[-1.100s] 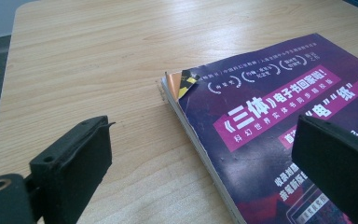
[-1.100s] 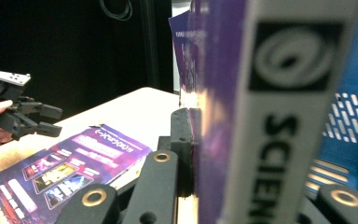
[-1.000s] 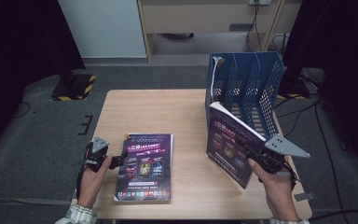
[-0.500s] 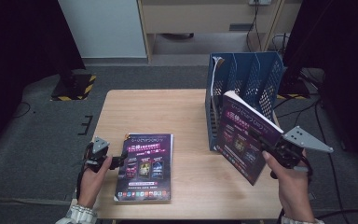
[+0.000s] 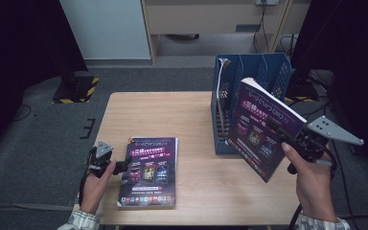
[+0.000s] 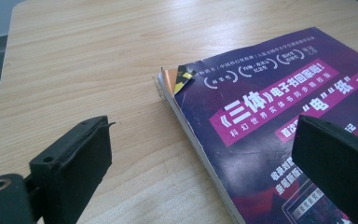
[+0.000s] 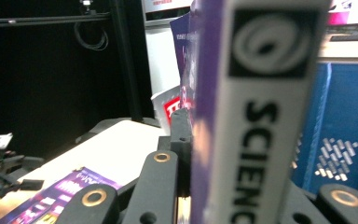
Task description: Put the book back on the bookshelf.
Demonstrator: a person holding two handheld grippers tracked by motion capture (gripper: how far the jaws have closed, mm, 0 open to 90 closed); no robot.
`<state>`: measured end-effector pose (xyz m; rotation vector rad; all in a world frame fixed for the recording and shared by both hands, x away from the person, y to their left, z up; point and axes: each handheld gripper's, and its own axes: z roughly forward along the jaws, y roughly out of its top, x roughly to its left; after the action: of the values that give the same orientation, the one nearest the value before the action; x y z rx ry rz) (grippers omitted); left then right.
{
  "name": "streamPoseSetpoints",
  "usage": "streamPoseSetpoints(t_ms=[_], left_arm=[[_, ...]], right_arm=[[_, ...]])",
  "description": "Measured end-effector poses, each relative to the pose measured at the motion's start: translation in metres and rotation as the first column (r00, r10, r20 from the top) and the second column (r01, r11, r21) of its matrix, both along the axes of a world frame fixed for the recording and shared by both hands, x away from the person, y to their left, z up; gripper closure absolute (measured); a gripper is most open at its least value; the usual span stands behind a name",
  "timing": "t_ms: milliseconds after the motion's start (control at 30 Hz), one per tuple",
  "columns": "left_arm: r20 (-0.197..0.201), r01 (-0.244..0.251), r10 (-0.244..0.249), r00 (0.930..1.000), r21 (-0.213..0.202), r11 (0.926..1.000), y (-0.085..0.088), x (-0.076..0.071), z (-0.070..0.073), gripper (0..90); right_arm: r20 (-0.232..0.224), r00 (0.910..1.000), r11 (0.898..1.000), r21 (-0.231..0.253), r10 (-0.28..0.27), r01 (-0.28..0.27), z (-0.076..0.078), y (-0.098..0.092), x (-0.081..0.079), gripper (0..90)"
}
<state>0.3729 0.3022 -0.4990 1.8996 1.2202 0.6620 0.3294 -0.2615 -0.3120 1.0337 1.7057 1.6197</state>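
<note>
While the right tool (image 5: pixel 287 139) clamps a raised purple book (image 5: pixel 261 127), the left tool (image 5: pixel 124 166) gapes beside the flat book (image 5: pixel 149 170)

Held magazine (image 7: pixel 242 112) blurred and cropped at top, flat magazine (image 6: pixel 279 121) cut off at right

— What sort of place?
— Looks like a lab or recording studio: small wooden table (image 5: pixel 182 110) on grey carpet (image 5: pixel 43 143), black curtains (image 5: pixel 24 43), hazard-striped stand base (image 5: pixel 76 88), trailing cables (image 5: pixel 263 24).
</note>
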Motion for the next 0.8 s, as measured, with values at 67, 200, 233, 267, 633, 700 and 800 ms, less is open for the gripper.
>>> streamPoseSetpoints(t_ms=[67, 200, 233, 267, 633, 700, 800], left_arm=[[-0.001, 0.0, 0.0, 1.0, -0.003, 1.0, 0.0, 0.0, 0.0, 4.5], [0.001, 0.0, 0.0, 1.0, -0.006, 1.0, 0.001, 0.001, 0.0, 4.5], [0.0, 0.0, 0.0, 1.0, -0.007, 1.0, 0.0, 0.001, -0.001, 4.5], [-0.001, 0.001, -0.001, 1.0, -0.009, 1.0, 0.0, 0.001, -0.001, 4.5], [0.0, -0.001, 0.001, 1.0, -0.023, 0.9997, 0.002, 0.001, -0.001, 4.5], [-0.002, 0.001, -0.001, 1.0, -0.021, 0.9998, 0.001, 0.001, -0.001, 4.5], [0.0, 0.004, -0.004, 1.0, -0.02, 0.9998, 0.001, 0.001, -0.001, 4.5]], right_arm=[[0.004, 1.0, 1.0, -0.001, -0.005, 0.005, 0.005, 0.0, 0.003, 82.5], [0.017, 0.9996, 1.0, -0.016, -0.023, 0.024, 0.014, 0.001, 0.011, 82.5], [0.019, 0.9994, 0.999, -0.018, -0.029, 0.029, 0.016, 0.001, 0.014, 82.5], [0.02, 0.9992, 0.999, -0.017, -0.035, 0.035, 0.017, 0.002, 0.017, 82.5], [0.034, 0.9938, 0.99, -0.091, -0.106, 0.109, 0.024, 0.011, 0.055, 82.5], [0.03, 0.9915, 0.987, -0.092, -0.127, 0.129, 0.024, 0.01, 0.061, 82.5], [0.027, 0.988, 0.982, -0.107, -0.152, 0.154, 0.022, 0.009, 0.069, 82.5]])
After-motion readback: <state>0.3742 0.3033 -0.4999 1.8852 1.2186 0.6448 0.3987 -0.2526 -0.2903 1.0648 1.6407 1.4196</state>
